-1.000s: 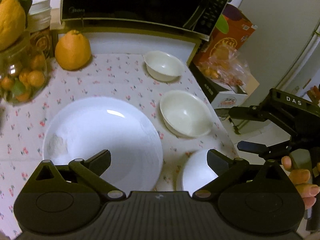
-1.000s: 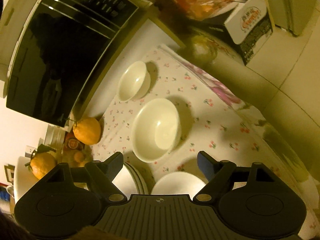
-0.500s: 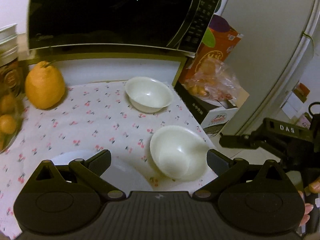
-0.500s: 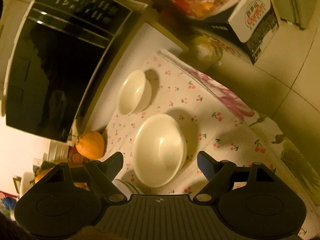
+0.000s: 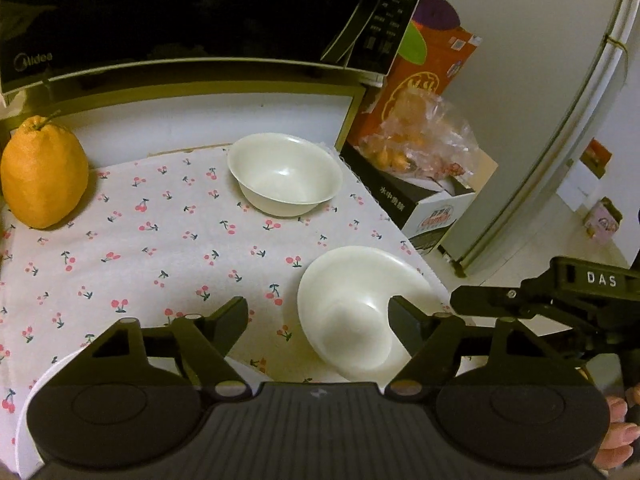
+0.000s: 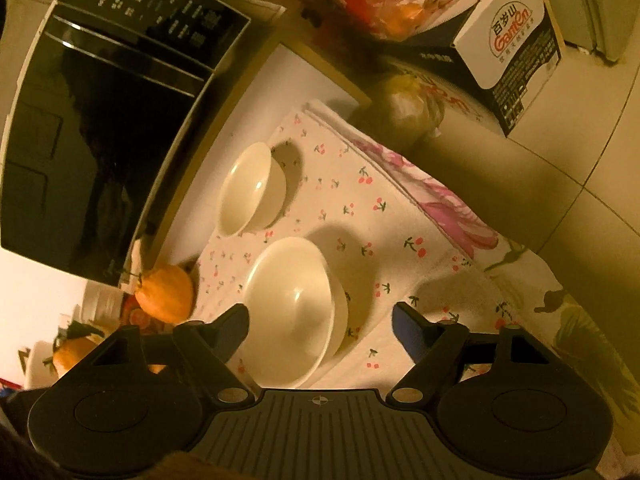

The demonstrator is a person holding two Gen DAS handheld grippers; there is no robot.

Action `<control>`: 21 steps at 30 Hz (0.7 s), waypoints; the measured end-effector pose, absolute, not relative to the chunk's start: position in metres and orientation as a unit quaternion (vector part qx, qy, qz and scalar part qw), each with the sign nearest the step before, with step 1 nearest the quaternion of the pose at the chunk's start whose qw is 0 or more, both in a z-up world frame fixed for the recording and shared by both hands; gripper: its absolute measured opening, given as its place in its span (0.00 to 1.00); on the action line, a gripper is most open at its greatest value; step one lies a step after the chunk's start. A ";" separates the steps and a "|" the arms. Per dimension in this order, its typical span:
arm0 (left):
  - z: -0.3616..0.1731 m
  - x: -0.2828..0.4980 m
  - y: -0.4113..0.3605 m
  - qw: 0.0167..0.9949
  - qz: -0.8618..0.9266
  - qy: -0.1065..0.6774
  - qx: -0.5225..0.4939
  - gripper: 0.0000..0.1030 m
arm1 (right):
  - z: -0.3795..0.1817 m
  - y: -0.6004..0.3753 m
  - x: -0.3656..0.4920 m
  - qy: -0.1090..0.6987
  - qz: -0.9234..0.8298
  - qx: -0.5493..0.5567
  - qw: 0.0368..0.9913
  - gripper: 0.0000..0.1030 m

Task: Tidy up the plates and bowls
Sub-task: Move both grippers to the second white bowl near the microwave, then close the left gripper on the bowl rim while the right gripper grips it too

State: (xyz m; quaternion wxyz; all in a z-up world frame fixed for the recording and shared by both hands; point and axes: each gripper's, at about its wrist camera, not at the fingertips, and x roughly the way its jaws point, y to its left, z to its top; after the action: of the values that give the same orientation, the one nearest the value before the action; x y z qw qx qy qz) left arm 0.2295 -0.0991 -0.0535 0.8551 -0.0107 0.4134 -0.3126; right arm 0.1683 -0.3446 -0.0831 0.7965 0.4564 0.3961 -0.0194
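Observation:
Two white bowls stand on a cherry-print tablecloth (image 5: pixel 160 240). The larger bowl (image 5: pixel 352 312) is near the right table edge, just ahead of my open, empty left gripper (image 5: pixel 318 320). The smaller bowl (image 5: pixel 286 174) is farther back by the microwave. A large white plate (image 5: pixel 24 432) shows only as a rim at the lower left. In the right wrist view the larger bowl (image 6: pixel 292 308) lies between the fingers of my open, empty right gripper (image 6: pixel 320 324), and the smaller bowl (image 6: pixel 250 190) is beyond it. The right gripper (image 5: pixel 512 300) also shows beside the table in the left wrist view.
A black microwave (image 5: pixel 180 12) stands on a shelf at the back. An orange citrus fruit (image 5: pixel 44 172) sits at the back left. A cardboard box (image 5: pixel 432 208) with a bag of fruit stands beside the table's right edge, with a fridge door (image 5: pixel 540 120) beyond.
Both grippers moved forward toward the bowls. The large plate and the small plate slid out of view below. The larger bowl now sits close between both grippers' fingers.

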 end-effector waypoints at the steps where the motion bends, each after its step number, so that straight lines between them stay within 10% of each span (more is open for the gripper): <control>1: -0.055 0.231 -0.100 0.854 -0.312 0.415 -0.010 0.67 | -0.084 -0.344 0.169 0.396 -0.019 0.455 0.797 0.71; 21: -0.069 0.242 -0.110 0.844 -0.309 0.438 0.008 0.37 | -0.096 -0.341 0.176 0.407 -0.031 0.442 0.799 0.35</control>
State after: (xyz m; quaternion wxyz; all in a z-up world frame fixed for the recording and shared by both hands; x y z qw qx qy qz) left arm 0.2425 -0.1102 -0.0690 0.8442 0.0082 0.4382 -0.3085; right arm 0.1765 -0.3408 -0.0960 0.7989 0.4420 0.4067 -0.0311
